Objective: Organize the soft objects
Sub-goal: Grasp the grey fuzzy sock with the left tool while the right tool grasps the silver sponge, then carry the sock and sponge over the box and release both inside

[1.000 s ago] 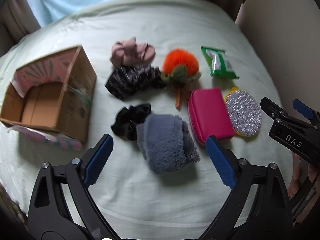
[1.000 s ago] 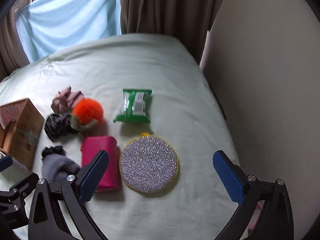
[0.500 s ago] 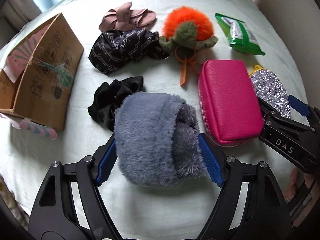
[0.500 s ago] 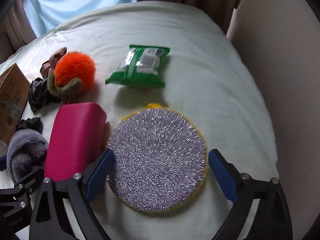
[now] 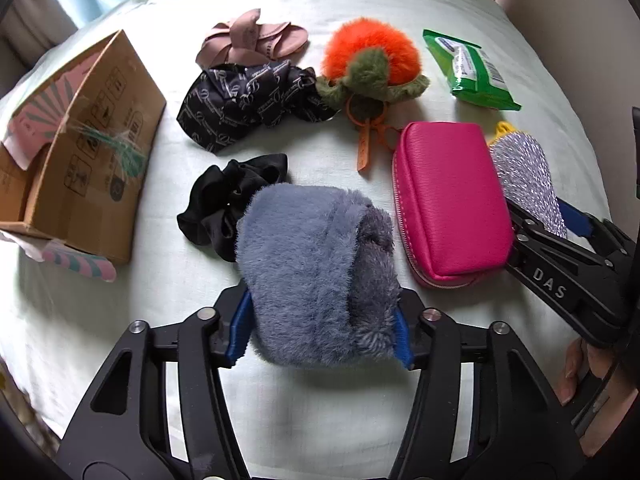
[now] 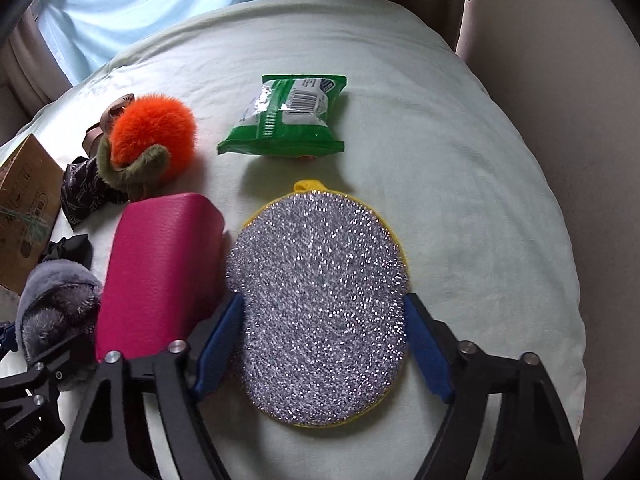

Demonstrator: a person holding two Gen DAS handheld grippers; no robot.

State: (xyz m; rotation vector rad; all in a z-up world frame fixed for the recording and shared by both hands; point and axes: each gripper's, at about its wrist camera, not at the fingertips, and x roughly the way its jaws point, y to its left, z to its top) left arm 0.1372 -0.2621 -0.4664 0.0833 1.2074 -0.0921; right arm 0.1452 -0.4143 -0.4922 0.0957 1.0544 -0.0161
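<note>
Left hand-held gripper (image 5: 320, 326) and right hand-held gripper (image 6: 322, 344) low, side by side, blue pads partly closed.

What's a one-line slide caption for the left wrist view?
Left gripper shut on the grey furry headband on the bed sheet, cardboard box to its left, pink pouch to its right.

A bed under a pale green sheet (image 5: 100, 320) carries everything. An open brown cardboard box (image 5: 92, 160) lies on its side at the left. Beside it sit a dusty-pink ribbon bow (image 5: 252, 38), a black printed fabric scrunchie (image 5: 240, 104) and a plain black scrunchie (image 5: 224, 200). A grey furry bundle (image 5: 316, 280) touches that last one — next comes a magenta zip pouch (image 5: 452, 196), then a round silver glitter scrubber with yellow edging (image 6: 320, 300). Behind them lie an orange pompom with olive fur leaves (image 5: 372, 60) and a green wipes packet (image 6: 288, 116).
</note>
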